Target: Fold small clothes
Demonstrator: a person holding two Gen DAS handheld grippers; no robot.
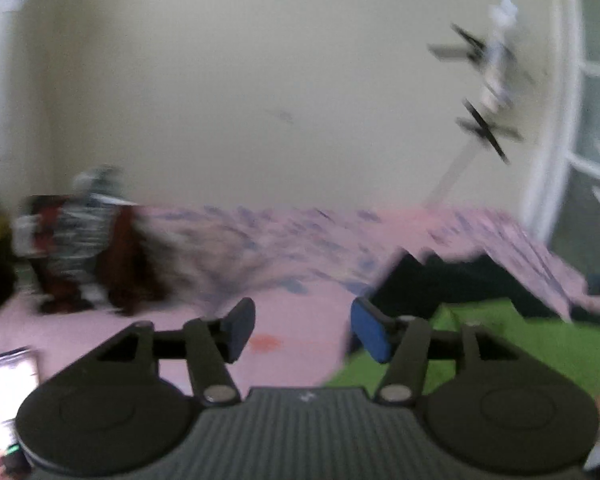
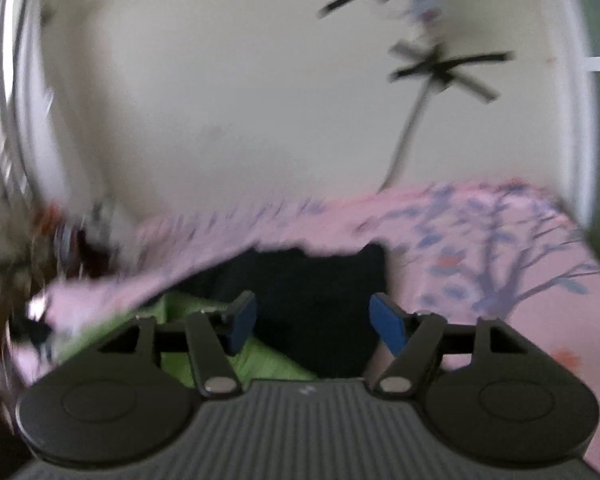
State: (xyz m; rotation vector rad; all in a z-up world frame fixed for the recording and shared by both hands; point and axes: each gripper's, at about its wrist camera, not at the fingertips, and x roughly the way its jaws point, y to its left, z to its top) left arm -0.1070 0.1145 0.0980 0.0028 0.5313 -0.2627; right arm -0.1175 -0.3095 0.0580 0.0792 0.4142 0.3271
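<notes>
Dark garment [image 2: 320, 292], blurred, partly hidden

Pink floral sheet [image 1: 300, 320] over bed. Phone [image 1: 8, 392] lit, lower left. Cream wall [image 1: 240, 80] behind. Window frame [image 1: 556, 140] right. Blurred dark-taped pole [image 2: 412, 120] against wall.

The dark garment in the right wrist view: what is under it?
Under the dark garment a green cloth shows at its near left edge, and the pink floral sheet surrounds both. How far the green extends beneath is covered.
</notes>
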